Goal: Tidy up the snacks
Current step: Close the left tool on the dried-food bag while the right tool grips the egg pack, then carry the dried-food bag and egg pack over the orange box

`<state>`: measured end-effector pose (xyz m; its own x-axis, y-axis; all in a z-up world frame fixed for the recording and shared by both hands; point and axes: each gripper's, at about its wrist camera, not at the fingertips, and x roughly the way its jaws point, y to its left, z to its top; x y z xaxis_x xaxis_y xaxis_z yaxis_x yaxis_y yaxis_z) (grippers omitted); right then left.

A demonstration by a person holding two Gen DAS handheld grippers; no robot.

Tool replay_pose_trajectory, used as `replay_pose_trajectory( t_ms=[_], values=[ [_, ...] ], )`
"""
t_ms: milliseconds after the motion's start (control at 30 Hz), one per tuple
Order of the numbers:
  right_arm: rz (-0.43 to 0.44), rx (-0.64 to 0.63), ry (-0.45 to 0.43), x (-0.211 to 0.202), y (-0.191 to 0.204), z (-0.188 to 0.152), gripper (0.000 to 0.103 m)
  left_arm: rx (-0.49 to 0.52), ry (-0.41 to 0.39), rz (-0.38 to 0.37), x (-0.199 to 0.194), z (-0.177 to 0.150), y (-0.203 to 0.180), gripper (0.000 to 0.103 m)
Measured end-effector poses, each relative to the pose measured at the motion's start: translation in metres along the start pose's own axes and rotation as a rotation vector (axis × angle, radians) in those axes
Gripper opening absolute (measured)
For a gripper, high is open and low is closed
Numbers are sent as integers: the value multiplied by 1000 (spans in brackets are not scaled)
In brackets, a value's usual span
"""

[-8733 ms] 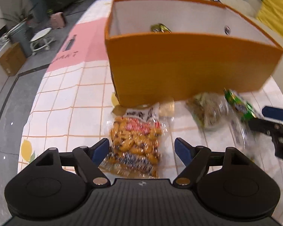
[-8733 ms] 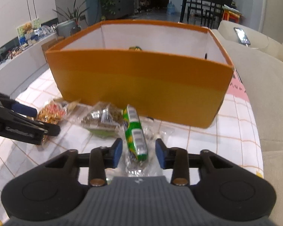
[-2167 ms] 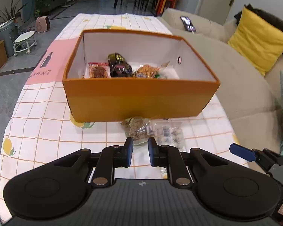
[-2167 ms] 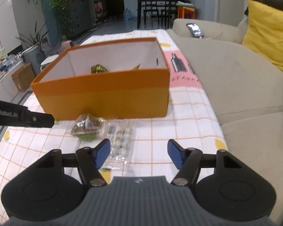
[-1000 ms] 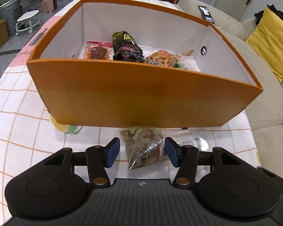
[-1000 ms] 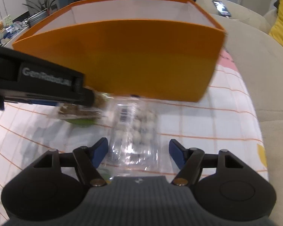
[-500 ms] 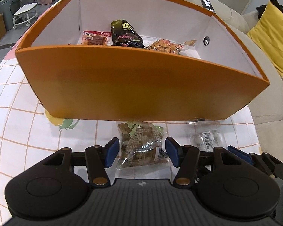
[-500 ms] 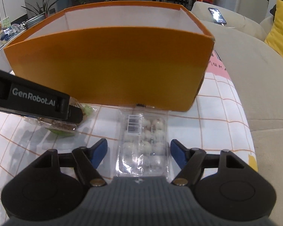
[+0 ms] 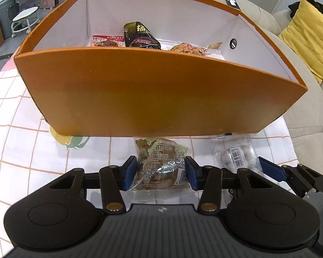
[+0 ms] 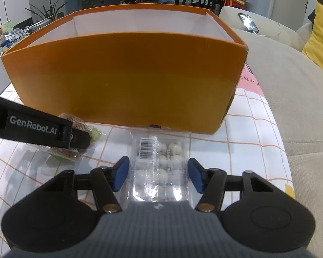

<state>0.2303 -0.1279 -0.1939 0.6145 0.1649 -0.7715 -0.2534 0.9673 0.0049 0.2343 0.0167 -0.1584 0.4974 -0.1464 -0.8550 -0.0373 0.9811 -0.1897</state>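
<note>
An orange box (image 9: 152,99) stands on the checked tablecloth and holds a red snack pack (image 9: 106,40), a dark pack (image 9: 141,36) and an orange-brown pack (image 9: 187,49). My left gripper (image 9: 160,173) is open, its blue pads on either side of a clear bag of brown-green snack (image 9: 160,165) lying in front of the box. My right gripper (image 10: 158,175) is open around a clear pack of white balls (image 10: 161,167), which also shows in the left wrist view (image 9: 236,157). The brown-green bag (image 10: 75,150) is partly hidden behind the left gripper's arm in the right wrist view.
A beige sofa (image 10: 295,90) runs along the table's right side, with a yellow cushion (image 9: 312,34) and a phone (image 10: 247,22) on it. The box's near wall (image 10: 127,81) stands right behind both packs. Plants and chairs are far behind.
Both grippers have moved down and forward from above the table to the two packs by the box. Over the last half second, the left jaws have narrowed slightly around the bag.
</note>
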Motion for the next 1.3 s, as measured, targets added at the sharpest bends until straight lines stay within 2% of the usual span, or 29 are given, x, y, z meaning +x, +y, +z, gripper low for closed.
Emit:
replay_pose_trajectory(
  t_ms=[200, 367, 567, 1000, 1300],
  values=[
    [2, 11, 10, -6, 0, 0, 50, -12, 10, -16, -13, -5, -5, 50],
    [14, 28, 18, -16, -1, -4, 48, -8, -4, -29, -29, -8, -10, 50],
    [26, 11, -28, -45, -2, -8, 48, -15, -48, -47, -57, -8, -15, 50],
    [43, 79, -158, -128, -16, 0, 49, 4, -170, -83, -124, -8, -27, 50],
    [59, 45, -183, -154, -22, 41, 49, 50, -211, -101, -148, 21, -31, 50]
  ],
)
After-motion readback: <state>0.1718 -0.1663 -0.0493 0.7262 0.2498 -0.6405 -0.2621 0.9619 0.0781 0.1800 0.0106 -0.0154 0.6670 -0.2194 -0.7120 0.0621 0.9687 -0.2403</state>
